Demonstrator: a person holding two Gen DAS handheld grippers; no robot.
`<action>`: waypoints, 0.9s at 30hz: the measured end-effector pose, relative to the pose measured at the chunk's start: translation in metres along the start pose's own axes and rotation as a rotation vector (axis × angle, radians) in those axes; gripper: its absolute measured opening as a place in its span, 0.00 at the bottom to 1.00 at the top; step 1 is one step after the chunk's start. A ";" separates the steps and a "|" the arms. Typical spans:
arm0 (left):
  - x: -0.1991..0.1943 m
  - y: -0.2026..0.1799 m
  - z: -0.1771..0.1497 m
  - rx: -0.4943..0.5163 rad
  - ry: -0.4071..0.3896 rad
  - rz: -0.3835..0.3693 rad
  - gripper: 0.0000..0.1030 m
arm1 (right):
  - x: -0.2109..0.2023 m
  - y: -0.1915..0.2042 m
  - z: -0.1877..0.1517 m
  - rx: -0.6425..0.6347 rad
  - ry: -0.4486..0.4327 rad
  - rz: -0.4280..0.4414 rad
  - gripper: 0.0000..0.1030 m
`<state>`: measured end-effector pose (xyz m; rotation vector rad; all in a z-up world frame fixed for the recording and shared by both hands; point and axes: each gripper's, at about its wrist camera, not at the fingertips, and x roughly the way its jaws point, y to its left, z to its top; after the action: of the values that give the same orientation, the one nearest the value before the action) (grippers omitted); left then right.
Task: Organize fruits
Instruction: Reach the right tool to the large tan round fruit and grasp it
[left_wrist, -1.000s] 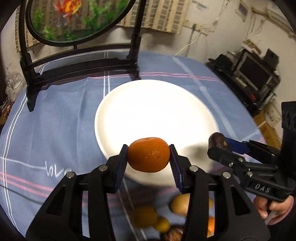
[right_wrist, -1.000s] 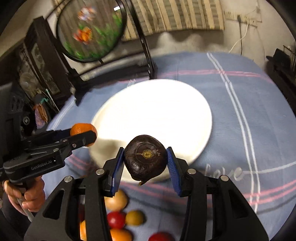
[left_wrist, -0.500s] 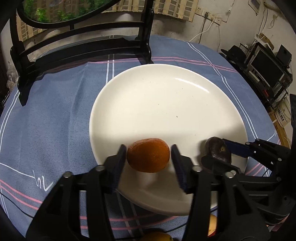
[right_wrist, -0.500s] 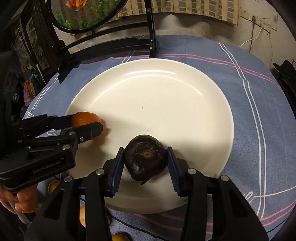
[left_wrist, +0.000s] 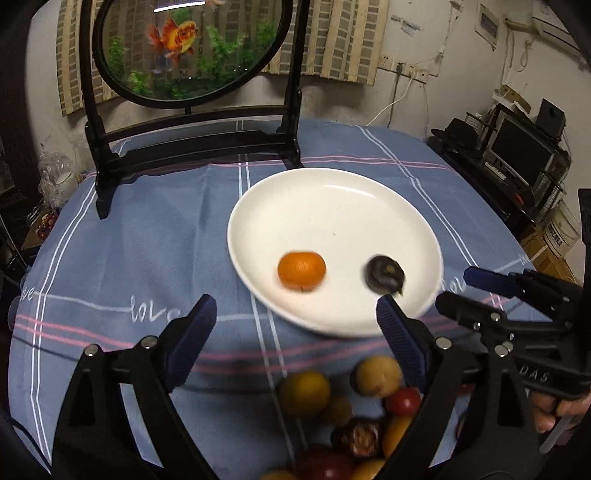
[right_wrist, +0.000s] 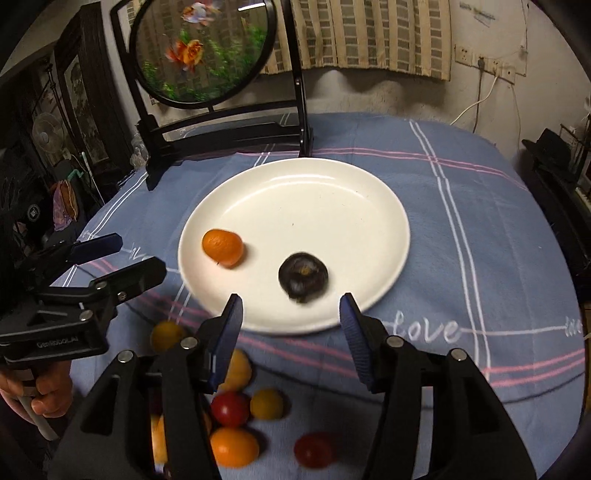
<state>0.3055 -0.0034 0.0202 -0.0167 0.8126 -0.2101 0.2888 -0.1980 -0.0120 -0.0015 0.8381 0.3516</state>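
Sitting on the blue checked tabletop (left_wrist: 122, 236), a white plate (left_wrist: 332, 206) has its near rim just ahead of both grippers, and most of its surface is bare. Behind it stands a black-framed round fish tank (left_wrist: 188, 48), with open cloth to the left and right of the plate.

One orange tangerine (left_wrist: 301, 269) and one dark purple fruit (left_wrist: 384, 276) lie on the near part of the plate, a little apart. The left gripper (left_wrist: 295, 314) is released, its jaws opening wide with nothing between them; the tangerine lies just beyond the jaws. The right gripper (right_wrist: 290, 314) is also released, jaws opening and empty, with the dark fruit just past them.

A loose pile of fruit (right_wrist: 236, 406) lies on the cloth below the grippers: yellow, orange and red pieces, partly hidden, so the count is unclear.
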 end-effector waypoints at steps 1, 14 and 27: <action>-0.010 -0.002 -0.010 0.007 -0.008 0.003 0.90 | -0.010 0.003 -0.009 -0.011 -0.013 -0.011 0.57; -0.093 0.000 -0.160 0.054 -0.064 0.052 0.96 | -0.071 0.012 -0.124 -0.049 -0.077 -0.025 0.65; -0.092 0.008 -0.183 0.002 -0.015 -0.006 0.96 | -0.049 0.007 -0.150 -0.020 0.019 -0.016 0.65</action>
<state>0.1138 0.0337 -0.0406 -0.0183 0.7970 -0.2161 0.1475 -0.2272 -0.0763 -0.0304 0.8529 0.3456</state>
